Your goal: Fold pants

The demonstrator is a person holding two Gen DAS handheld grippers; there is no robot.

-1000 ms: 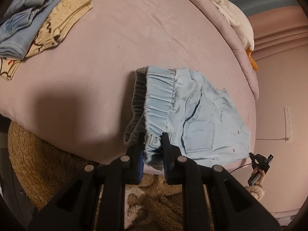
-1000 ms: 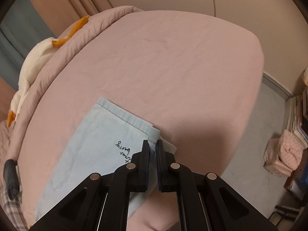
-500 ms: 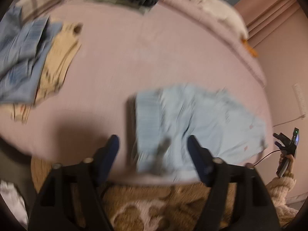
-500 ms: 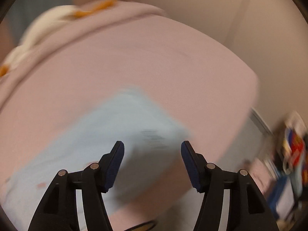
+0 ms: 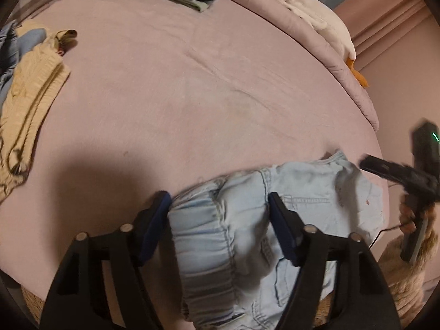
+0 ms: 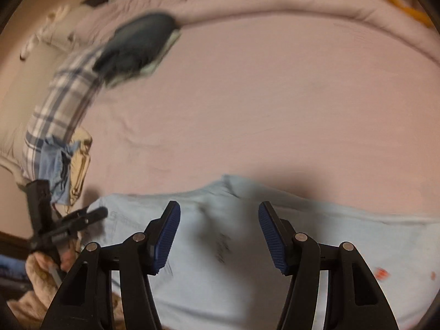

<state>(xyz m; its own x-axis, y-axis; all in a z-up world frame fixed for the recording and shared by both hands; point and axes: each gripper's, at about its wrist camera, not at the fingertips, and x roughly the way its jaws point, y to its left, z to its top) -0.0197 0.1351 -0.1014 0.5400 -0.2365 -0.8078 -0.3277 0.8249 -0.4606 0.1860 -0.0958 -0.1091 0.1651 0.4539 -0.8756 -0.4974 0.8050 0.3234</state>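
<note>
Both tools tilt steeply down over the near edge of the pink bed. We see the left tool closing in, its blue pads still apart and pressing nothing, astride the gathered elastic waistband of the folded light-blue denim pants. Our right tool stands released, jaws spread above the pants' smooth, blurred panel with dark script. They lie folded, flat at the bed's near edge, right of the cream knitted garment.
</note>
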